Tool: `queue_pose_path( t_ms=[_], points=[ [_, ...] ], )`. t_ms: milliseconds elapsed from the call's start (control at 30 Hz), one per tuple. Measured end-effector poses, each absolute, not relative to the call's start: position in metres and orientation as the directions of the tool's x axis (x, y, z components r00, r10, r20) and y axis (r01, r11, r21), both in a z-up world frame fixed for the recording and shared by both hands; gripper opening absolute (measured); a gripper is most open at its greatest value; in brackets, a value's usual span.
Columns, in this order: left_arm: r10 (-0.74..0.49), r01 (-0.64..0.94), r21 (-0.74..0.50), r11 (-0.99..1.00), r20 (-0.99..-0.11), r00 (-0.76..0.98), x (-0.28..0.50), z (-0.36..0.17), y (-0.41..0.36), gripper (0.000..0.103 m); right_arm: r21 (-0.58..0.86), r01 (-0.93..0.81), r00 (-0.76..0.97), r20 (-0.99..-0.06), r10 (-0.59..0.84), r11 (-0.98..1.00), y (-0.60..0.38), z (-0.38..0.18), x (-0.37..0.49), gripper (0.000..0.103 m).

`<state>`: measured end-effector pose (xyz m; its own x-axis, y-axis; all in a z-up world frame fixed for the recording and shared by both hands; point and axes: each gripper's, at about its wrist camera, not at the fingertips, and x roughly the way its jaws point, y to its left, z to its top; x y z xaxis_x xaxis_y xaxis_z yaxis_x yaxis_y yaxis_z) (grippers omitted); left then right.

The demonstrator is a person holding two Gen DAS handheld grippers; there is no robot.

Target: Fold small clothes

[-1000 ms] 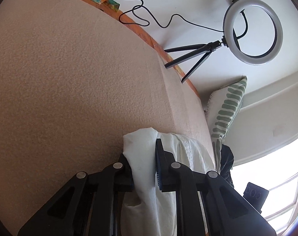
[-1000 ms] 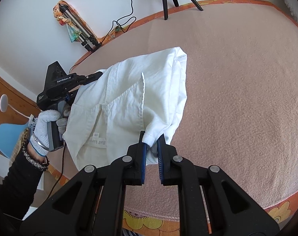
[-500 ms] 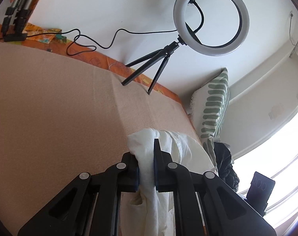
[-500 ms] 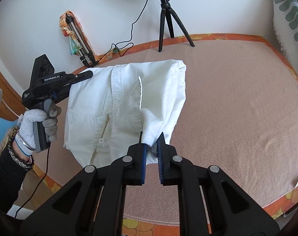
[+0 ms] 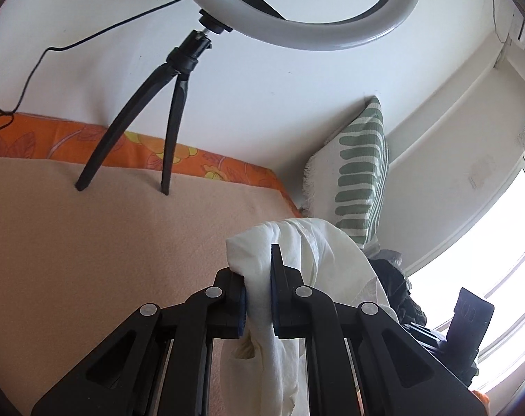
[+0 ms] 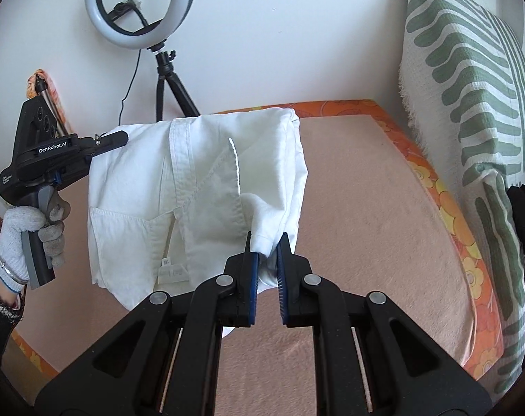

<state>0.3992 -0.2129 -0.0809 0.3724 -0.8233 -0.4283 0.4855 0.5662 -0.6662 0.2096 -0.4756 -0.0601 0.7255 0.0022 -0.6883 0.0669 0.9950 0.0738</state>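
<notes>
Shirt (image 6: 200, 187) hangs over bed (image 6: 366, 215); pillow (image 6: 470, 111) right, probably against wall.

From the left wrist we lose the top of the ring light (image 5: 332, 31) at twelve o'clock, and the white garment (image 5: 318, 253) runs off the frame at six. At four o'clock a dark heap (image 5: 397, 284) is half hidden behind that cloth; we cannot tell what it is. From the right wrist the striped cushion (image 6: 470, 111) is cut at three o'clock.

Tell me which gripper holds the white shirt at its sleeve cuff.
The right gripper: its pads pinch the white shirt at the cuff end. The left gripper clamps the shirt's far upper edge.
</notes>
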Motion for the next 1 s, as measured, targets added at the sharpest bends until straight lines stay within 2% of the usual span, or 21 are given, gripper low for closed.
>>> queue_pose_path(
  t_ms=[233,300,400,500,567,600,733,800,867,900,1000],
  points=[
    [-0.766,0.437,-0.63,0.641,-0.502,0.401,0.423,-0.106,-0.253,0.009,0.056,0.102,0.703,-0.71,-0.032,0.993,-0.512,-0.071,0.256,0.01],
    [-0.727,0.422,-0.592,0.687,-0.545,0.418,0.429,-0.114,-0.256,0.009,0.066,0.109,0.688,-0.725,-0.028,0.992,-0.519,-0.081,0.266,0.01],
    [-0.622,0.4,-0.478,0.782,-0.645,0.445,0.434,-0.123,-0.26,0.017,0.035,0.137,0.656,-0.752,-0.065,0.99,-0.524,-0.098,0.277,0.011],
    [-0.528,0.401,-0.357,0.843,-0.691,0.494,0.435,-0.124,-0.258,0.018,0.009,0.204,0.588,-0.801,-0.116,0.979,-0.538,-0.116,0.285,0.023],
    [-0.49,0.399,-0.306,0.865,-0.691,0.531,0.431,-0.12,-0.251,0.028,-0.007,0.239,0.572,-0.807,-0.146,0.971,-0.545,-0.12,0.281,0.037],
    [-0.477,0.399,-0.287,0.871,-0.692,0.542,0.429,-0.117,-0.248,0.03,-0.007,0.251,0.575,-0.804,-0.155,0.968,-0.547,-0.119,0.278,0.047],
    [-0.473,0.44,-0.241,0.865,-0.687,0.552,0.414,-0.104,-0.238,0.031,0.011,0.278,0.594,-0.788,-0.163,0.961,-0.55,-0.112,0.264,0.051],
    [-0.465,0.469,-0.199,0.861,-0.681,0.565,0.4,-0.095,-0.237,0.037,0.018,0.282,0.609,-0.776,-0.165,0.959,-0.547,-0.105,0.256,0.052],
    [-0.47,0.497,-0.17,0.851,-0.669,0.575,0.381,-0.082,-0.235,0.063,0.006,0.27,0.631,-0.756,-0.172,0.963,-0.54,-0.098,0.247,0.053],
    [-0.469,0.507,-0.153,0.849,-0.662,0.585,0.371,-0.076,-0.233,0.067,-0.006,0.267,0.641,-0.746,-0.182,0.964,-0.535,-0.094,0.241,0.054],
    [-0.498,0.557,-0.126,0.821,-0.635,0.591,0.34,-0.057,-0.228,0.068,-0.014,0.25,0.669,-0.721,-0.183,0.968,-0.52,-0.083,0.223,0.059]
  ],
)
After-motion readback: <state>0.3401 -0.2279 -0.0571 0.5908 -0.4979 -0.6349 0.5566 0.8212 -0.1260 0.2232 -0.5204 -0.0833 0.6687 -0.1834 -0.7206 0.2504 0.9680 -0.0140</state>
